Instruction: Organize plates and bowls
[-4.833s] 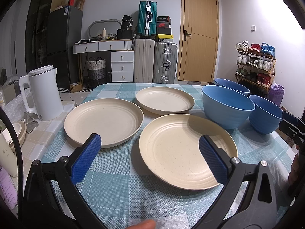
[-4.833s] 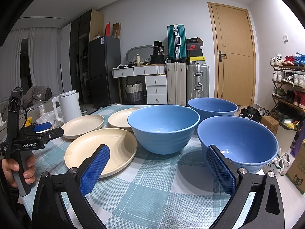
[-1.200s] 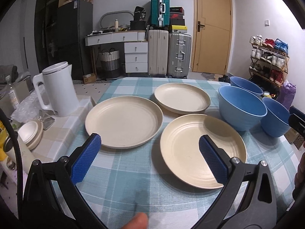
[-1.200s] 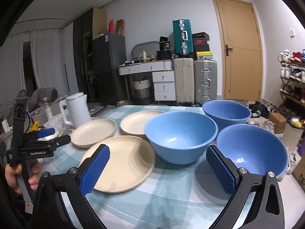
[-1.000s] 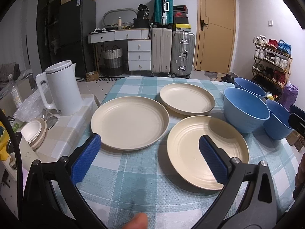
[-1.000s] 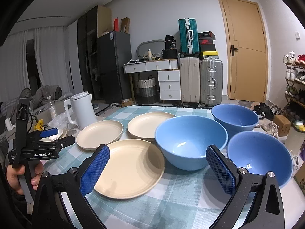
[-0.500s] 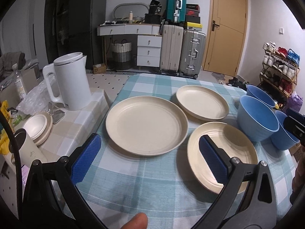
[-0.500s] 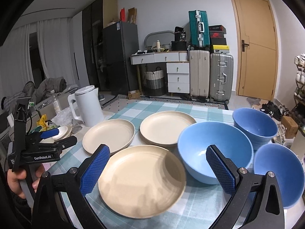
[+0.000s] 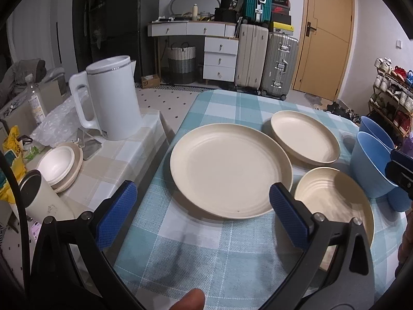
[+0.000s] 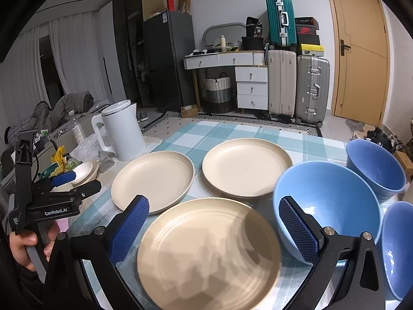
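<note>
Three cream plates lie on the blue checked tablecloth (image 9: 227,253): a left plate (image 9: 229,173) (image 10: 152,178), a far plate (image 9: 304,135) (image 10: 245,166) and a near plate (image 9: 333,199) (image 10: 209,253). Three blue bowls stand to the right: a middle bowl (image 10: 325,199) (image 9: 371,165), a far bowl (image 10: 374,166) and a near bowl (image 10: 398,248). My left gripper (image 9: 201,214) is open and empty, hovering before the left plate. My right gripper (image 10: 214,224) is open and empty above the near plate.
A white kettle (image 9: 111,103) (image 10: 124,131) stands on a lower side table left of the main table, with small white dishes (image 9: 62,162) and a cup (image 9: 41,199). Suitcases, drawers and a door are behind. A shoe rack (image 9: 392,90) is at the right.
Both grippers have shifted left: the plates and bowls slid rightward in both views. The kettle and side table came more into view. Both grippers stayed open.
</note>
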